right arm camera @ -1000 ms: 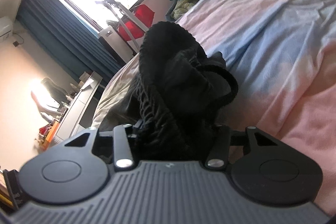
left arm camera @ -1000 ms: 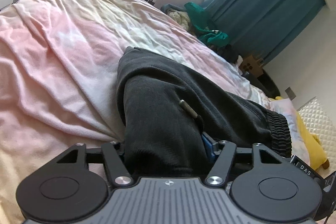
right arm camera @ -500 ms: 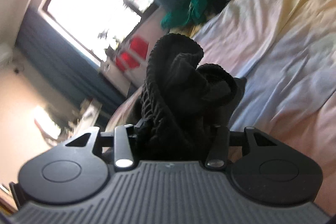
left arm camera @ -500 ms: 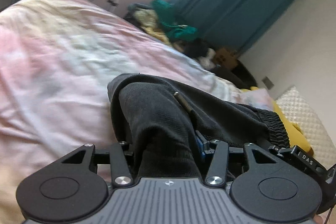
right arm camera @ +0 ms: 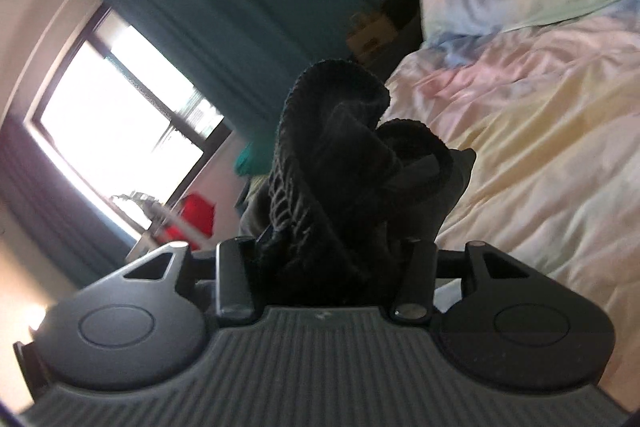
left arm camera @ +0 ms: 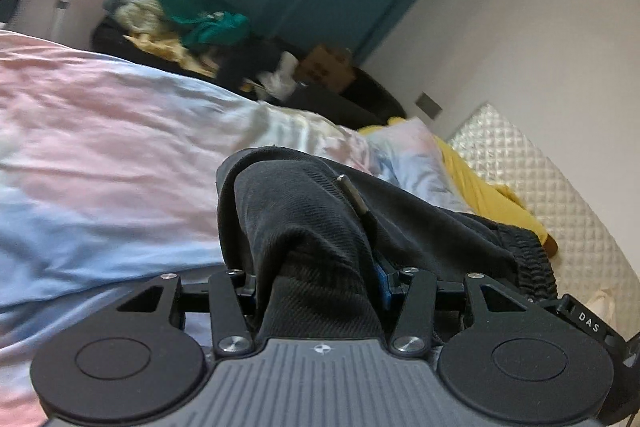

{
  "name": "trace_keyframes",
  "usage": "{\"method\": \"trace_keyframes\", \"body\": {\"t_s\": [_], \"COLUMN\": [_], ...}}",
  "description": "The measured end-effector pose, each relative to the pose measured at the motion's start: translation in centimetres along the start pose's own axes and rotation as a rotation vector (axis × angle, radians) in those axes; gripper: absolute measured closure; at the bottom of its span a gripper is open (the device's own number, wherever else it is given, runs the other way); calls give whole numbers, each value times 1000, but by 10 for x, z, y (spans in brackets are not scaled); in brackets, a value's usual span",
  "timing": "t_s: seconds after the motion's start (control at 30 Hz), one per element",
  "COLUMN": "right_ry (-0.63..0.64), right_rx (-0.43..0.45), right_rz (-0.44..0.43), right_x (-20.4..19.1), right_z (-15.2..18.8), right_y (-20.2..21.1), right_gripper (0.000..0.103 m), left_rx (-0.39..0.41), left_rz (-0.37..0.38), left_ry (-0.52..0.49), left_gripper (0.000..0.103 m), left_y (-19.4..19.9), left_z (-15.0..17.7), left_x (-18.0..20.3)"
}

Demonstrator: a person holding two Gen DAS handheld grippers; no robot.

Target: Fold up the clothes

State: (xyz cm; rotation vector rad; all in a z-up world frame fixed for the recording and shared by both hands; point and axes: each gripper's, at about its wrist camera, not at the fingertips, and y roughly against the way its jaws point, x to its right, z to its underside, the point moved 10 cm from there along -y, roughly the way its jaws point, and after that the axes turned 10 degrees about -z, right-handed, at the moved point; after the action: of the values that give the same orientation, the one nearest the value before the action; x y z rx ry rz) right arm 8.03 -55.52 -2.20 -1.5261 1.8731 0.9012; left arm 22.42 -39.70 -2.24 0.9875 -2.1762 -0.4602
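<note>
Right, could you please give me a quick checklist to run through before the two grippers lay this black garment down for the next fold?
1. Left gripper clamped on the black garment: ok, cloth bunched between its jaws.
2. Right gripper clamped on the same garment, at its ribbed waistband: ok.
3. Garment spread flat between the two grips: not ok, it is bunched and twisted.
4. Metal-tipped drawcord tucked away: not ok, it lies loose on top of the cloth.
5. Bedspread bare ahead for laying down: ok in what shows.
6. Garment's lower end free of snags: cannot tell, out of view.
</note>
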Motion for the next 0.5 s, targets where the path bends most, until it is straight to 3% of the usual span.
{"method": "trace_keyframes", "body": {"t_s": [0.1, 0.27, 0.33, 0.5], "right_ry": [-44, -172, -206, -262], "right_rx": [-1, -120, -134, -167], "right_rz": [41, 140, 133, 121], "right_x": [45, 113, 125, 131], "right_z": [8, 69, 81, 81], "right_y": [-5, -11, -10, -8], "right_gripper": [54, 52, 51, 44], "left_rx": [-45, -129, -140, -155], "left_rz": [-7, -54, -62, -68], "left_ry": [-32, -71, -90, -106], "left_gripper": [52, 49, 44, 37], "left_y": [-39, -87, -96, -93], "left_z": [22, 74, 92, 87], "left_x": [2, -36, -50, -52]}}
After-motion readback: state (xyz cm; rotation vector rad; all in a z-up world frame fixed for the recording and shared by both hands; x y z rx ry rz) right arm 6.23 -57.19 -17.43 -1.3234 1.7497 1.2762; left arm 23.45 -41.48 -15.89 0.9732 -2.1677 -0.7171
